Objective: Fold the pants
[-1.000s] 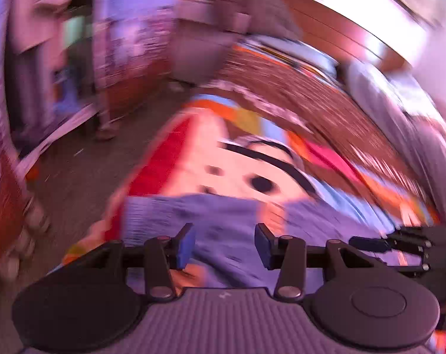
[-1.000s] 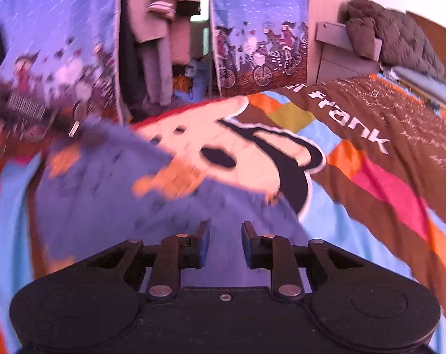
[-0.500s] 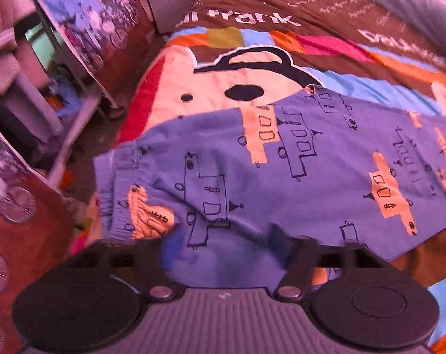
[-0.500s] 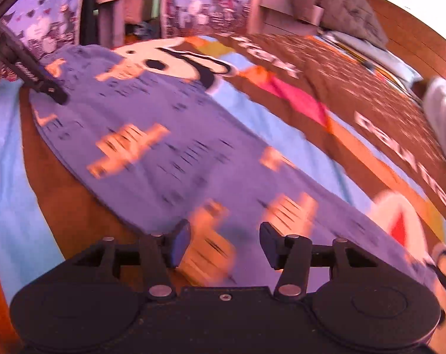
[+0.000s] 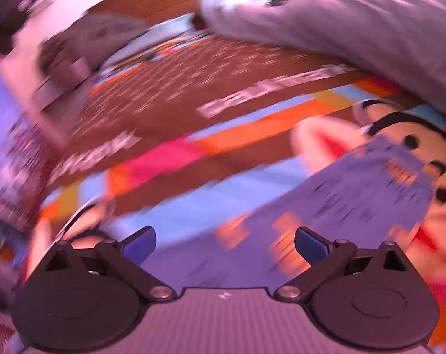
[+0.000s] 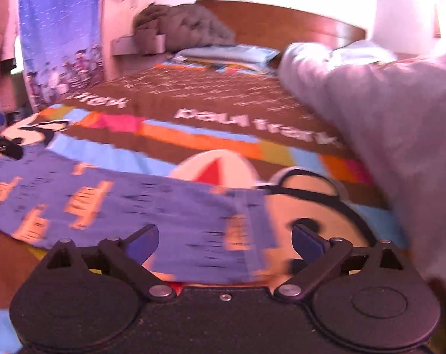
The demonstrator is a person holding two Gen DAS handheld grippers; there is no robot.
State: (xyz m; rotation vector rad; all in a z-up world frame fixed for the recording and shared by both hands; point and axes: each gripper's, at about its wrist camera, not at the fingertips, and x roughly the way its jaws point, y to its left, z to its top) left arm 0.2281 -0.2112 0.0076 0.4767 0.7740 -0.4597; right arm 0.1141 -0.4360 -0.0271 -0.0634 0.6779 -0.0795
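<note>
Blue pants with orange prints lie flat on the colourful bedspread. In the left wrist view the pants [image 5: 326, 206] stretch from below my left gripper [image 5: 225, 243] toward the right, hem end far right. That gripper is open and empty above them. In the right wrist view the pants [image 6: 140, 200] run from the left to the hem end just in front of my right gripper [image 6: 225, 240], which is open and empty over the hem. The left gripper's tip [image 6: 4, 149] shows at the far left.
The bedspread [image 6: 223, 103] covers a bed with a wooden headboard [image 6: 282, 26]. A grey blanket [image 6: 385, 124] is heaped along the right side. Pillows [image 6: 229, 54] lie at the head. A patterned curtain [image 6: 57, 29] hangs at left.
Both grippers have opened wider. The left view has swung from the waistband to looking along the legs. The right gripper has moved along the pants to the hem end.
</note>
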